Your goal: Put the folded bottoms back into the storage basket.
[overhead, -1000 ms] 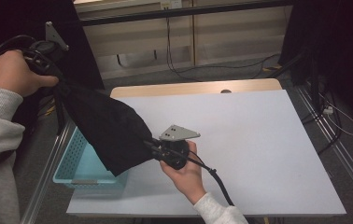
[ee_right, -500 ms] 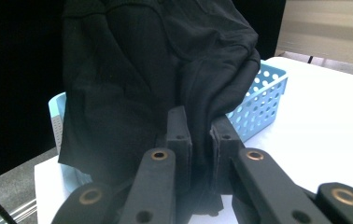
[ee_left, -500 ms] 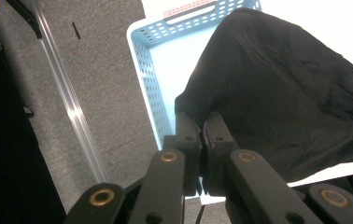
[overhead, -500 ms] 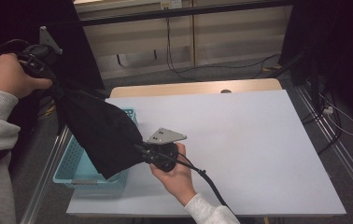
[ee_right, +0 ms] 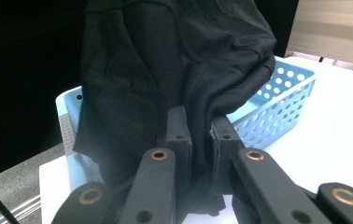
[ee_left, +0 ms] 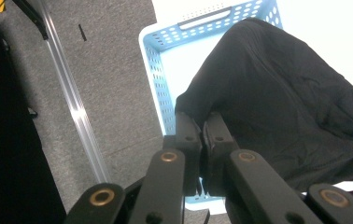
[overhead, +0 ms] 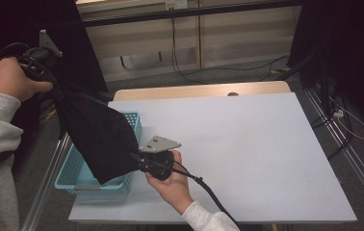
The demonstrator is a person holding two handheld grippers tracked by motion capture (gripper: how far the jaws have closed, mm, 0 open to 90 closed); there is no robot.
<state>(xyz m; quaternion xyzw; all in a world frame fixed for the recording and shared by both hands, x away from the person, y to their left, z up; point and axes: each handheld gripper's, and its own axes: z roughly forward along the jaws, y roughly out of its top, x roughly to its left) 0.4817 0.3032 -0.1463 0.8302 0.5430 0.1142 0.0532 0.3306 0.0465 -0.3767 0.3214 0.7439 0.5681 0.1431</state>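
Grey carpet runs under a white table (overhead: 247, 144) that stands before pale wood panelling, with dark curtains on both sides and loose cables on the floor behind. No brand, label or writing can be read anywhere on the things in sight.

At the table's left edge sits a light blue plastic basket (overhead: 133, 121), its walls pierced with round holes and a slot handle cut into one end wall. A black cloth (overhead: 98, 139) is stretched in the air above it, slanting from high on the left down to the near right, so that its bulk hangs over the basket's opening and hides most of the inside.

The left gripper (overhead: 50, 84) is held up and out beyond the table's left side, over the floor, in a hand with a grey sleeve. In the left gripper view its jaws are clenched on a bunched corner of the cloth (ee_left: 277, 107), with the basket (ee_left: 158, 79) below. The right gripper (overhead: 136, 158) is low, just at the basket's near right corner above the table top, a grey three-cornered plate on top of it. In the right gripper view its jaws are pinched tight on a fold of the cloth (ee_right: 165, 60), the basket (ee_right: 282, 102) right behind.
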